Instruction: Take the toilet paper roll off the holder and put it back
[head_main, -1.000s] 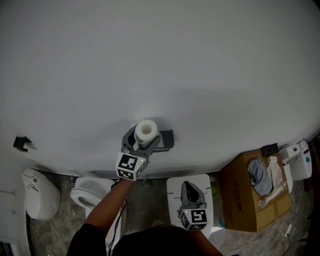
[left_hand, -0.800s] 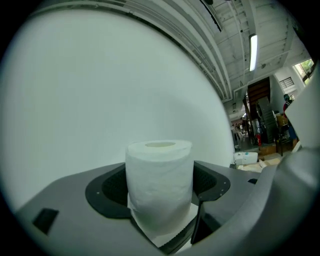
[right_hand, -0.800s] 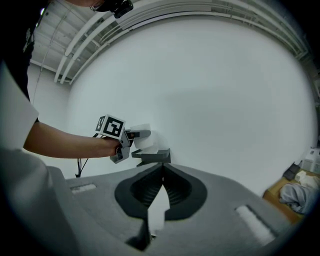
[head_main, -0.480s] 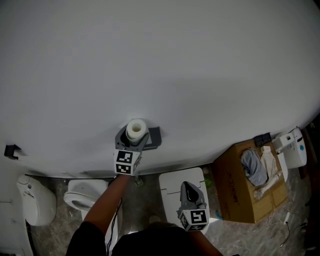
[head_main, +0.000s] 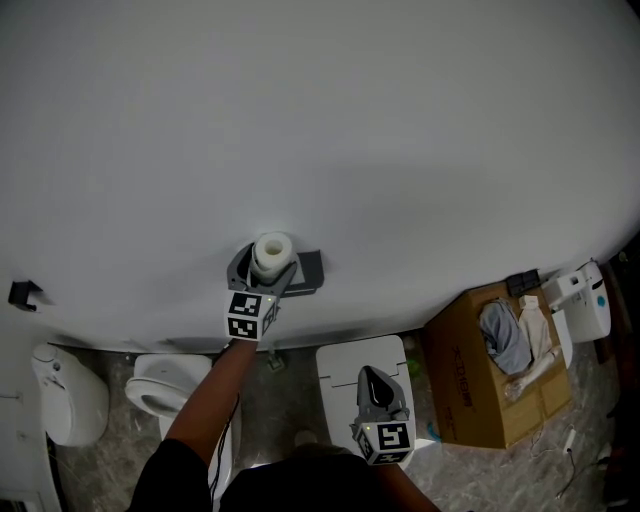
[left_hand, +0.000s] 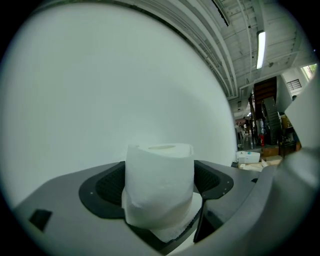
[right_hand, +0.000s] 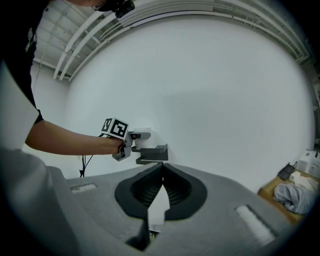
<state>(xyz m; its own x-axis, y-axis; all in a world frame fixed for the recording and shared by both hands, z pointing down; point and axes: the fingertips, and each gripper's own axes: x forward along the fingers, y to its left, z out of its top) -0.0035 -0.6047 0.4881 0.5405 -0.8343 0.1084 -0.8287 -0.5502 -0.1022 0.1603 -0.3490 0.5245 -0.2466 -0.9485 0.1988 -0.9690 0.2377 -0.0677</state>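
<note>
A white toilet paper roll (head_main: 271, 250) stands upright at the grey wall holder (head_main: 307, 270), against the white wall. My left gripper (head_main: 265, 268) reaches level to it. In the left gripper view the roll (left_hand: 159, 187) stands between the two dark pads (left_hand: 102, 187), with a small gap showing on each side. These jaws have just been opening around the roll. Lower down and nearer the person, my right gripper (head_main: 377, 385) is shut with nothing in it. From the right gripper view I see the holder (right_hand: 152, 152), the roll (right_hand: 142, 134) and the left gripper (right_hand: 131, 142) ahead.
Below the holder stand a white toilet (head_main: 160, 395) and a white flat-topped box (head_main: 352, 362). A cardboard box (head_main: 490, 370) with cloth in it sits at the right, beside a white device (head_main: 582, 305). A white bin (head_main: 65, 390) is at the far left.
My left gripper has come down with the roll until it sits at the holder, and its jaws now stand a little wider. The right gripper has hardly moved.
</note>
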